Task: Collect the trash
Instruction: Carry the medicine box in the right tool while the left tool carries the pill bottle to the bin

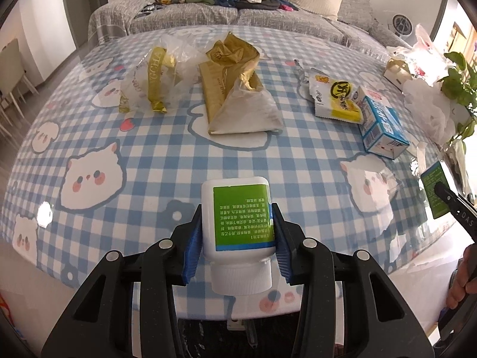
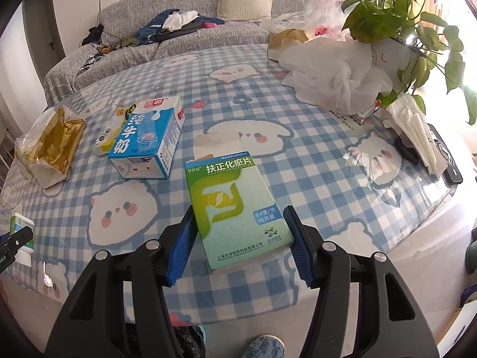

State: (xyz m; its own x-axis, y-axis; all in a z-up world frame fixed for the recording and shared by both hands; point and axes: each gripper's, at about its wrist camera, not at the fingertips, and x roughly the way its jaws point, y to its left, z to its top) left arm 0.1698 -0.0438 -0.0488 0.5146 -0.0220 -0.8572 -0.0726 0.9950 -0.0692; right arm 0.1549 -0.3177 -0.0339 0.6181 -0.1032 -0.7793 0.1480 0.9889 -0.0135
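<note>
My left gripper (image 1: 237, 232) is pinching a white bottle (image 1: 237, 217) between its blue pads (image 1: 192, 250); the bottle lies along the fingers with its ribbed cap (image 1: 241, 277) toward me and its green label facing up; it sits over the near edge of the table (image 1: 125, 161). My right gripper (image 2: 240, 238) is spread about as wide as the green and white box (image 2: 235, 208) between its fingers; the left pad (image 2: 182, 247) touches the box's side, but I cannot tell whether the right pad (image 2: 299, 247) presses it or stands just off; the box is flat, print up, its far flap open, near the table's front edge; whether it rests on the cloth or is lifted I cannot tell. Farther back I see a blue milk carton (image 2: 149, 140) on its side, a yellow packet (image 2: 111, 132) just behind it, a gold wrapper (image 1: 238, 86) mid-table, a clear bag (image 1: 155, 80) to its left; crumpled white plastic (image 2: 334, 80) and a plant (image 2: 402, 15) crowd the right side.
</note>
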